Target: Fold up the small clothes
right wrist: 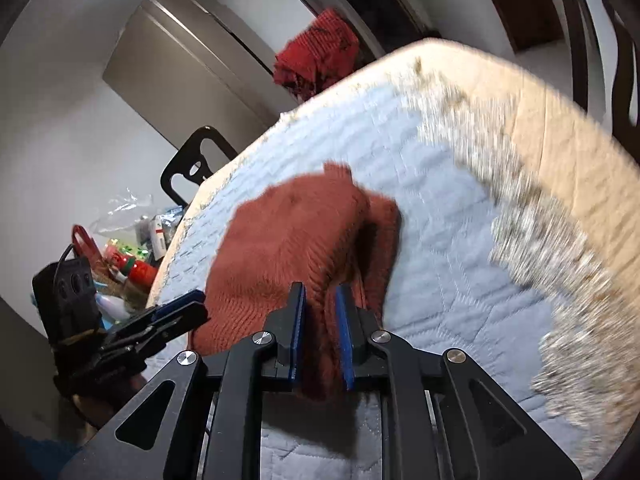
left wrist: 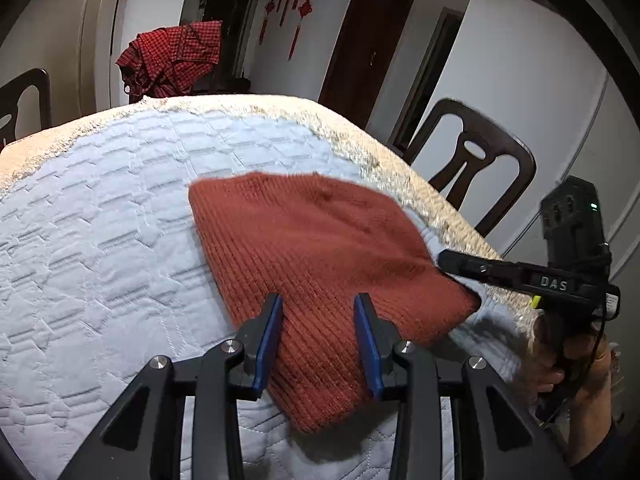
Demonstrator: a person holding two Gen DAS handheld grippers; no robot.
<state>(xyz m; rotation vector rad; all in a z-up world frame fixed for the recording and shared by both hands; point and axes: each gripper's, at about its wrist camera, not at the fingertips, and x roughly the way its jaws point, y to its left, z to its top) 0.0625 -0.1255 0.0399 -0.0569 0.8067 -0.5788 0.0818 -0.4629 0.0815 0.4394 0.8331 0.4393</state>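
A rust-red ribbed knit garment (left wrist: 320, 240) lies on the pale blue quilted cover (left wrist: 100, 240) of a table. My left gripper (left wrist: 320, 334) stands partly open low over its near end. The blue pads straddle flat, unbunched fabric, and the garment runs on under the right finger. My right gripper (right wrist: 321, 320) is shut on the garment (right wrist: 288, 232): a raised bunch of its edge is pinched between the two blue pads. In the left wrist view the right gripper (left wrist: 446, 260) reaches the garment's right edge. The left gripper (right wrist: 188, 308) shows at the garment's left edge in the right wrist view.
A beige fringed border (left wrist: 360, 148) rims the blue cover (right wrist: 440, 240). A dark wooden chair (left wrist: 476, 160) stands past the right edge, and another chair (right wrist: 196, 164) is at the far side. A red checked cloth (left wrist: 172, 60) hangs behind. Bottles and bags (right wrist: 132, 256) clutter the left.
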